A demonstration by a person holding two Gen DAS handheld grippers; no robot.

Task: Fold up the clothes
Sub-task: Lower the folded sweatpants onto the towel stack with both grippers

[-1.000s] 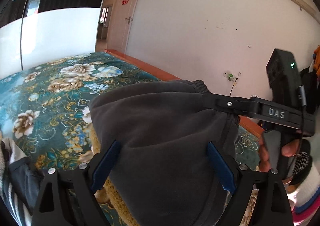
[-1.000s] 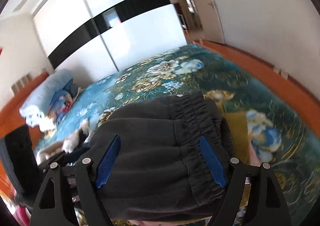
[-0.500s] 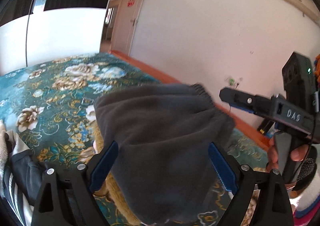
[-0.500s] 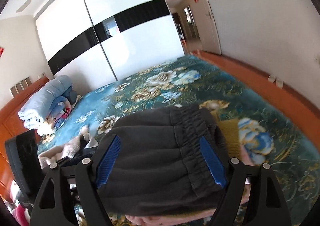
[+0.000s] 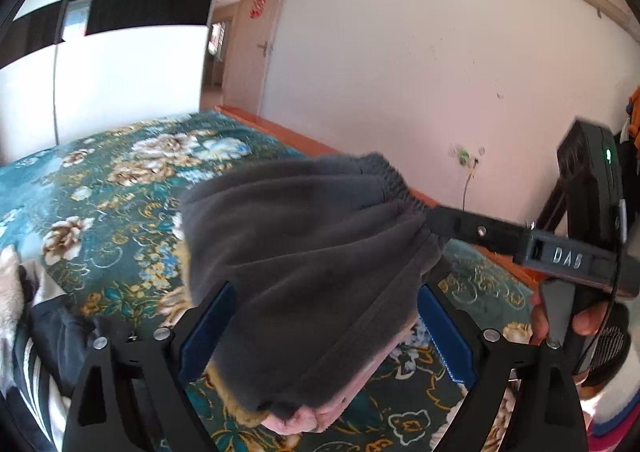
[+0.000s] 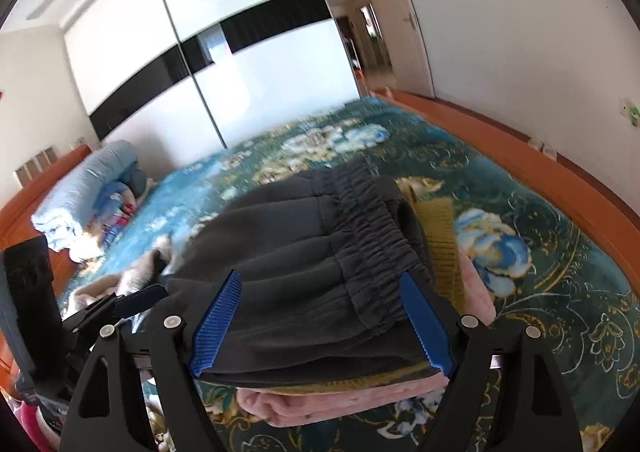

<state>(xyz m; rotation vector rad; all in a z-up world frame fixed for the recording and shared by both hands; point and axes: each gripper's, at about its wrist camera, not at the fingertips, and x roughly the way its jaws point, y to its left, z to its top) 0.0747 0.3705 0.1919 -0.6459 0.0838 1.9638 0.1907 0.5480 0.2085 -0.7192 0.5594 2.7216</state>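
both fingers (image 5: 208, 324) (image 6: 424, 322) spread wide around folded dark grey pants (image 6: 304, 252) on stack.

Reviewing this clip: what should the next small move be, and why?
Probably draw both grippers back: the left gripper and right gripper are open, and the folded dark grey fleece trousers rest on the mustard knit and pink garment.

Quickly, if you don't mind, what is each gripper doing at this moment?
Left gripper: open, jaws spread around the dark grey pants, not pinching them.
Right gripper: open, jaws wide either side of the pants.
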